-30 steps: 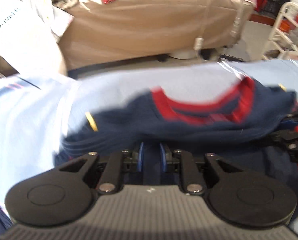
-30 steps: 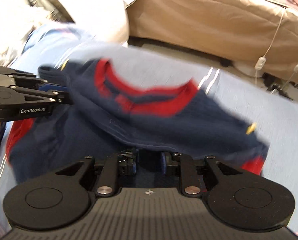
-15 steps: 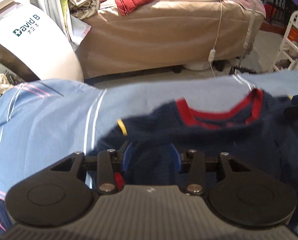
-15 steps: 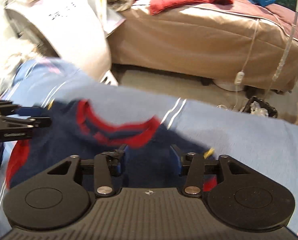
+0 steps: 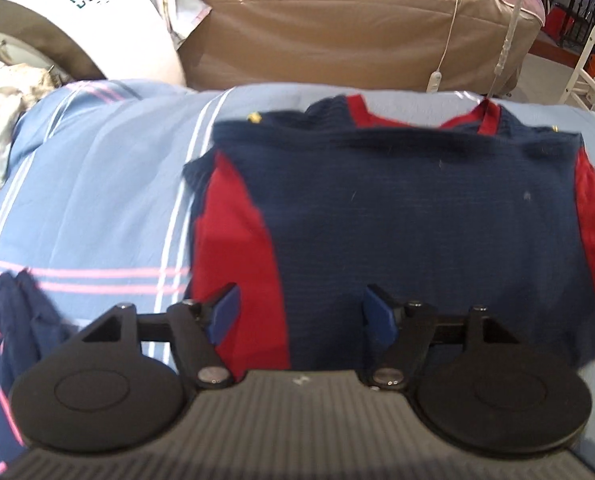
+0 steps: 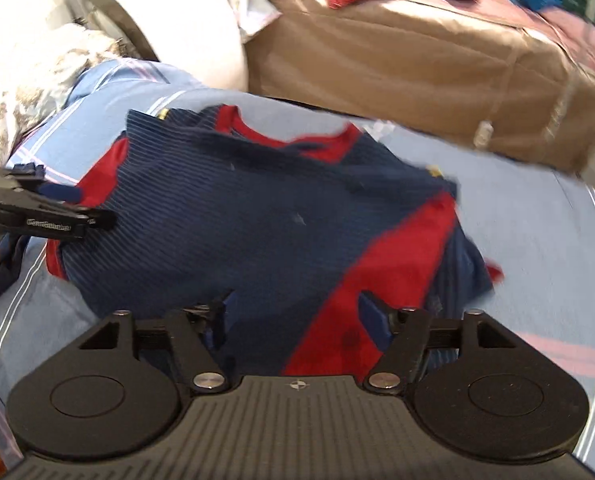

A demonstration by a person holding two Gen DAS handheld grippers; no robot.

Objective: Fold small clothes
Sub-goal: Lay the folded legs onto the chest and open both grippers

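A small navy shirt [image 5: 417, 216] with red side panels and a red collar lies folded over on the blue striped sheet [image 5: 97, 184]. My left gripper [image 5: 299, 314] hovers above its near edge, jaws opening, nothing pressed between the blue pads. In the right wrist view the same shirt [image 6: 249, 220] lies spread. My right gripper [image 6: 297, 320] is over its near hem, jaws opening wide, cloth below them and not gripped. The left gripper [image 6: 73, 204] shows there at the left edge, beside the shirt's left side.
Another navy garment with pink stripes [image 5: 13, 320] lies at the near left. A pale crumpled cloth [image 6: 29, 76] sits at the far left. Beyond the sheet stand a white rounded machine [image 5: 85, 20], a tan covered bed [image 5: 357, 28] with red clothes, and a white rack [image 5: 593, 64].
Both grippers let go of the shirt and opened. They drew back toward the near edge. The shirt, held up before, now lies flat and folded on the sheet.
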